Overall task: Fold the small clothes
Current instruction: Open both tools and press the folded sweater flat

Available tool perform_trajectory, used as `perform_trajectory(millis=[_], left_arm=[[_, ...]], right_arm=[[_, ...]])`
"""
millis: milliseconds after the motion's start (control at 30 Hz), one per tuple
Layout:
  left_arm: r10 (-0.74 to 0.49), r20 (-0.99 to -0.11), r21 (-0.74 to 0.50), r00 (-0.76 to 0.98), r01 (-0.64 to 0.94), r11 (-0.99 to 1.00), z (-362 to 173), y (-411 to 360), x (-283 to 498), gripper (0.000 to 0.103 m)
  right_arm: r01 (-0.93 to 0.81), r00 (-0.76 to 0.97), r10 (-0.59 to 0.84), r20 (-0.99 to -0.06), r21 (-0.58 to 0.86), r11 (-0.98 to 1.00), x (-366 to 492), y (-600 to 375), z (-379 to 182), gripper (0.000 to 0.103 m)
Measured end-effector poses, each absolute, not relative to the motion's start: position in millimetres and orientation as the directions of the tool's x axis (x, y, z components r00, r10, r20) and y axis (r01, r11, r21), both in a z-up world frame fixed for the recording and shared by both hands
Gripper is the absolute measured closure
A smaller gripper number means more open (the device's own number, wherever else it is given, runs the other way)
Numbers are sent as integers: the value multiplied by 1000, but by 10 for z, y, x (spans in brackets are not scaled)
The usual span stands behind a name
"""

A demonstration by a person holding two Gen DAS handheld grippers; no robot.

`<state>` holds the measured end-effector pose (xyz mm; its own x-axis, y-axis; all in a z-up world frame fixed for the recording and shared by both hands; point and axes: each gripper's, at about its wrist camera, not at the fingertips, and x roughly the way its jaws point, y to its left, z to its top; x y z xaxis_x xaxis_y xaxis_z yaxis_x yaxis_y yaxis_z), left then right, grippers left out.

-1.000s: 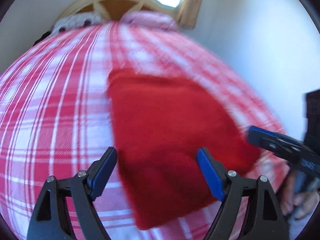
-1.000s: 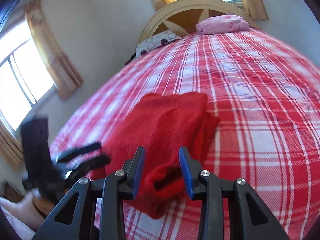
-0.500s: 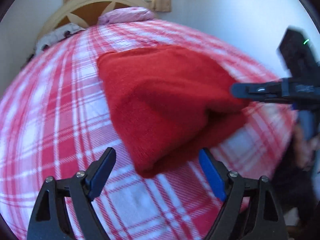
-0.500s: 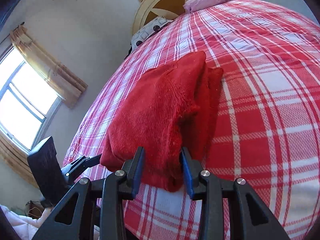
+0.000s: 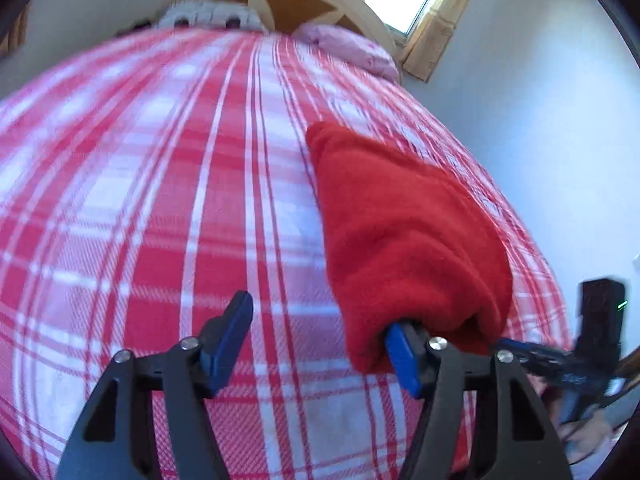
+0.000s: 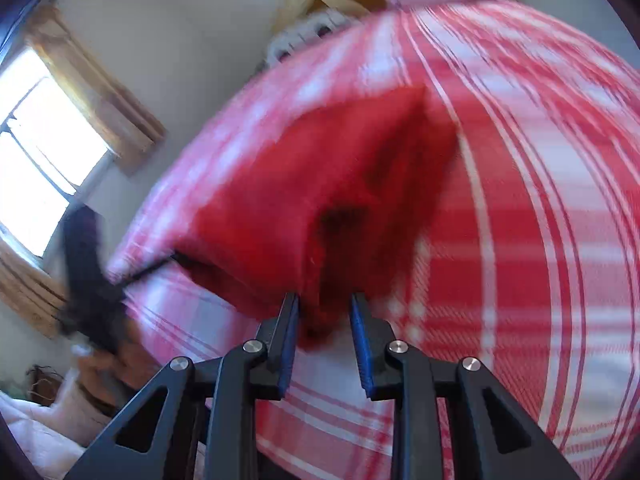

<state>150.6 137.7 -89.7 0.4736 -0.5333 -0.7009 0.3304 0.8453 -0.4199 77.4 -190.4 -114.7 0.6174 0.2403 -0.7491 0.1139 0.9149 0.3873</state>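
Here, a folded red fleece garment (image 5: 404, 232) lies on a bed spread with a red-and-white plaid cover (image 5: 160, 200), toward the right side of the bed as the left wrist camera sees it, its near end lifted off the cover. At the left of that view, the left gripper (image 5: 320, 340), black-framed with blue pads, stands with its jaws apart and closing; its left finger hangs over bare plaid, while its right finger is tucked under the near hem of the red garment, which drapes over the pad and hides the tip. No cloth sits in the gap between the two fingers. Farther right, at the frame's edge, the other tool pokes in under the garment's corner, a person's hand behind it. In the right wrist view, a curtained window (image 6: 44, 152) glows at far left, and the blurred left tool and the hand holding it sit below it. At centre, the right gripper (image 6: 326, 322) has its jaws narrow and closing, a bunched fold of the red garment's near edge between the blue pads; whether the pads already press the cloth cannot be told through the blur. A wooden headboard (image 5: 304, 4) and a pink pillow (image 5: 348, 46) close the far end.
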Motion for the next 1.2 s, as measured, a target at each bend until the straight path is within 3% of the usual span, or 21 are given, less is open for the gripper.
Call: perform_trajectory(millis=[133,367,567,700,767,933,1100,1200], left_arm=[[-546,-692,-445,471,318,837,-973,1503,1386,37],[-563,-642,-399,520,400,825,-690,1467,1266,38],[-564,-586,-389,581,409,825,-505,1525,1304,36],[-549,-615,-423,567,350,836,-527,1642,1468,36],[-532,-634,-380,562,373,846,-531,1587,1468,36],[-542,-663,-318,516,461,829,-622,1275,1382,36],[-505,-715,-279,484,464,841,-824,1033,1324,33],[-455,-743,-266,491,408,873,-922,1063,1397,17]], right_arm=[[99,702,262,-662,455,885,615,-1989,-1033,78],[-32,816,259,-516,407,913,557,-1795,-395,78],[-59,780,266,-566,356,933,1013,-1494,-505,78],[-73,617,316,-720,348,935,1227,-1210,-1115,77],[-100,656,284,-699,292,951,1082,-1164,-1096,77],[-49,618,319,-718,370,928,920,-1363,-1020,77],[-38,763,264,-590,367,929,737,-1401,-595,77],[-40,793,224,-566,319,947,813,-1360,-485,71]])
